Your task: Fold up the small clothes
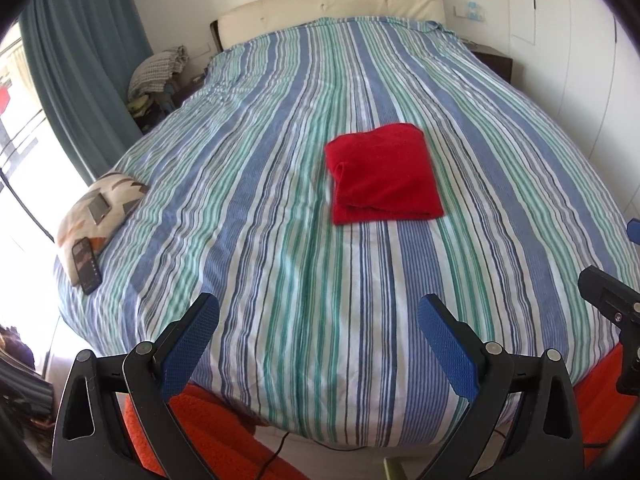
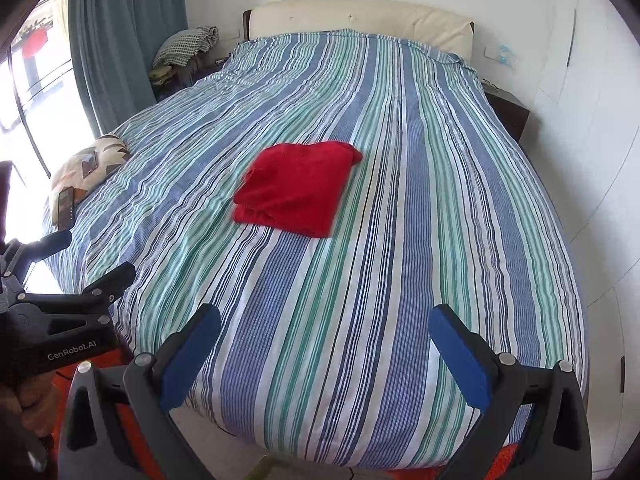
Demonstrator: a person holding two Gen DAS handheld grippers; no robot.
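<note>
A red garment (image 1: pixel 382 174) (image 2: pixel 294 188) is seen folded into a compact, roughly square bundle, lying flat near the middle of a striped bedspread (image 1: pixel 280 240) (image 2: pixel 400 260). Its layered folded edges are turned toward the near-left side.

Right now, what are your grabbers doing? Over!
Left gripper open, empty. Right gripper open, empty. Red fleece garment folded on striped blue-green bedspread. Nothing in the way.

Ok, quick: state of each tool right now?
Left tool: open, holding nothing.
Right tool: open, holding nothing.
The folded red garment lies untouched on the bed.
</note>
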